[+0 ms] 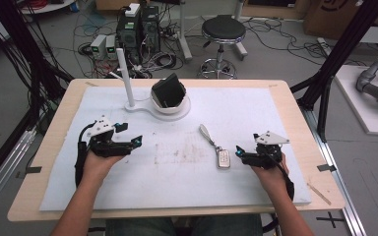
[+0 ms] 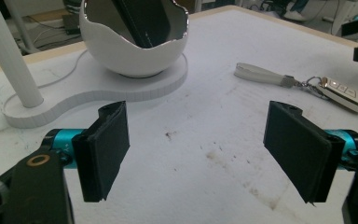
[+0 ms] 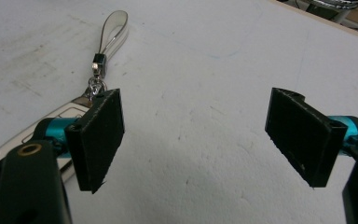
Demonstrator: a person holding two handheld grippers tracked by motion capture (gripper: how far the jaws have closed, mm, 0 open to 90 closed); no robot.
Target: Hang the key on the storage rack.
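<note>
White foam mat (image 1: 177,167) under both my grippers; right gripper (image 1: 239,153) wide open, empty, key fob (image 1: 222,159) at its 9 o'clock. Left gripper (image 1: 132,139) gaping too, nothing held.

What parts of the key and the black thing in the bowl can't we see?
- Key fob: in the right gripper view, much of it sits behind that gripper's left jaw.
- Key fob buttons: too small to read in the high view.
- Black object: its lower part is hidden by the white bowl; the top edge crops it.
</note>
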